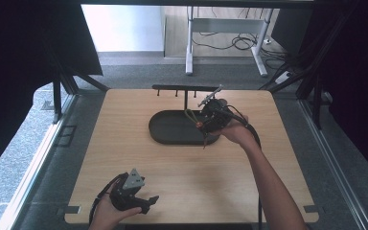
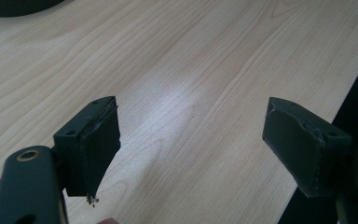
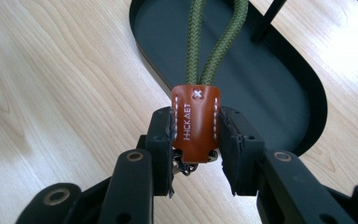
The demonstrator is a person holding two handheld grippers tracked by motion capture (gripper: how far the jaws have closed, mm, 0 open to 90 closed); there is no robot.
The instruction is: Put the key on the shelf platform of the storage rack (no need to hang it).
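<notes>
From above, your right gripper (image 1: 206, 125) hovers over the dark oval tray (image 1: 165, 136) mid-desk. Your left gripper's (image 2: 193, 149) own view shows jaws spread, nothing between. Your right gripper's own view shows it clamping the brown leather tab (image 3: 196, 123) of a green cord loop (image 3: 214, 39).

Left gripper (image 2: 191, 144) is over the pale wood-grain counter (image 2: 191, 60). Its two black fingers (image 2: 95, 144) stand wide apart, with bare counter between them. The pad edge of one is frayed. A dark curved object (image 2: 14, 5) lies on the counter well beyond the fingers. The counter's edge runs just beside the other finger.
</notes>
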